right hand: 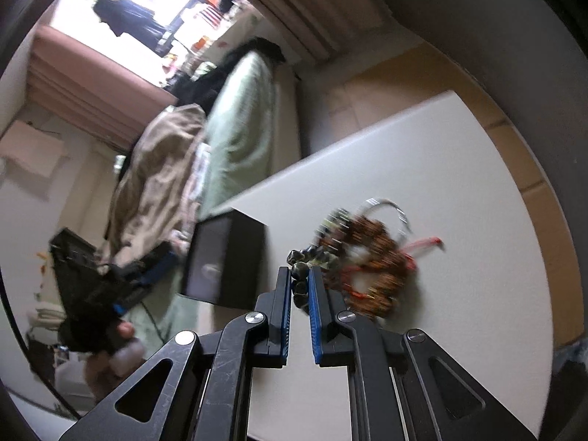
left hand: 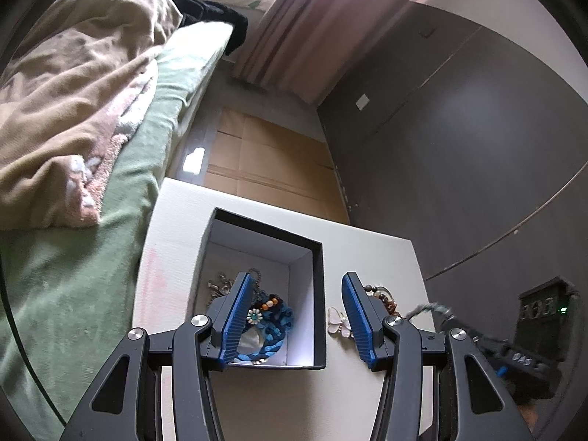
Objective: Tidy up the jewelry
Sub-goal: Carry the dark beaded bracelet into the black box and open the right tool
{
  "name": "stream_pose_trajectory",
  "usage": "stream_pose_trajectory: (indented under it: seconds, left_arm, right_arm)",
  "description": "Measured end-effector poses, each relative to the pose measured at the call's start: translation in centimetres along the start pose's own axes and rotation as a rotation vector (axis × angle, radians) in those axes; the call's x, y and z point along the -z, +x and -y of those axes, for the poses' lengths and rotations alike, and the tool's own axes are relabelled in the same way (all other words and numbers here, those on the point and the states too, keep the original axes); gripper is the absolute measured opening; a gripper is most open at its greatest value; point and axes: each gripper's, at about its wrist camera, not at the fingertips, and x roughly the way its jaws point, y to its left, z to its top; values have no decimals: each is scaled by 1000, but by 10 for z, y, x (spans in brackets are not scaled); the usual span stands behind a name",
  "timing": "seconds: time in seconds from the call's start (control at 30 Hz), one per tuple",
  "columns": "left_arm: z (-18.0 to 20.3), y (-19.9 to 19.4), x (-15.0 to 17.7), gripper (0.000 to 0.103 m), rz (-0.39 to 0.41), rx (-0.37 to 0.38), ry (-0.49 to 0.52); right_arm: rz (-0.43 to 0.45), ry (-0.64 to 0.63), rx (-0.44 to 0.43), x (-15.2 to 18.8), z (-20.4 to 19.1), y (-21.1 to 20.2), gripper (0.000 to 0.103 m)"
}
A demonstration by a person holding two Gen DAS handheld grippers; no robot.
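1. Your left gripper (left hand: pixel 296 318) stands wide apart and holds nothing; it hovers over the near right corner of the black jewelry box (left hand: pixel 319 294), one finger above the box's inside and the other above the desk (left hand: pixel 382 257) to its right.
2. The open box sits on the white desk, its lining white. Inside lie a blue braided bracelet (left hand: pixel 277 334) with a small flower charm and orange beads, and farther back a silver-toned piece on a fine chain (left hand: pixel 220 283), partly hidden by the left finger.
3. Outside the box, just beside its right wall, a pale butterfly-shaped ornament (left hand: pixel 340 321) lies on the desk. Beyond it, brown beads (left hand: pixel 386 299) peek out past the right finger.
4. Your right gripper (right hand: pixel 300 275) is drawn narrow and clamped on a strand of dark round beads (right hand: pixel 302 268), which sits between the blue pads near the tips and trails toward the pile.
5. That pile of jewelry (right hand: pixel 367 257) lies on the desk just right of the gripper's tips: reddish-brown beaded loops, a red cord and a thin silver hoop at the back. The view is blurred, so you cannot separate the pieces further.
6. In the right wrist view the black box (right hand: pixel 228 257) stands left of the pile, apart from it, near the desk's edge beside the bed (left hand: pixel 154 139).
7. The bed, with green sheet and a tan blanket (left hand: pixel 73 92), runs along the desk's left side; cardboard (left hand: pixel 268 161) covers the floor beyond the desk.
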Motion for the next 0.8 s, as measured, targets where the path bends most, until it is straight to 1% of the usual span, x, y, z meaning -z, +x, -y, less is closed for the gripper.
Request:
stream_pose_trajectory:
  seconds: [0.1, 0.17, 0.27, 0.4, 0.5, 0.63, 0.73, 0.8]
  left_arm:
    - [-4, -4, -3, 52, 21, -24, 4]
    - [-6, -5, -5, 52, 27, -24, 3]
    - [-13, -7, -9, 52, 36, -25, -12]
    - [-28, -12, -18, 53, 45, -23, -60]
    - [-40, -20, -25, 54, 72, -31, -94]
    - [-56, -33, -31, 61, 112, -30, -139]
    - [-63, -39, -33, 63, 131, -33, -166]
    - [-64, -39, -33, 63, 130, -33, -168]
  right_arm:
    - [38, -21, -41, -5, -19, 0, 11]
    - [48, -34, -70, -8, -32, 6, 11]
    - [42, -53, -105, -9, -51, 21, 11]
    - [27, -72, -144, -10, -73, 41, 11]
    - [2, -93, -174, -12, -89, 58, 11]
    - [-45, -105, -184, -15, -106, 85, 11]
    - [-92, -96, -193, -12, -113, 110, 11]
    - [-127, -92, -169, -8, -114, 127, 11]
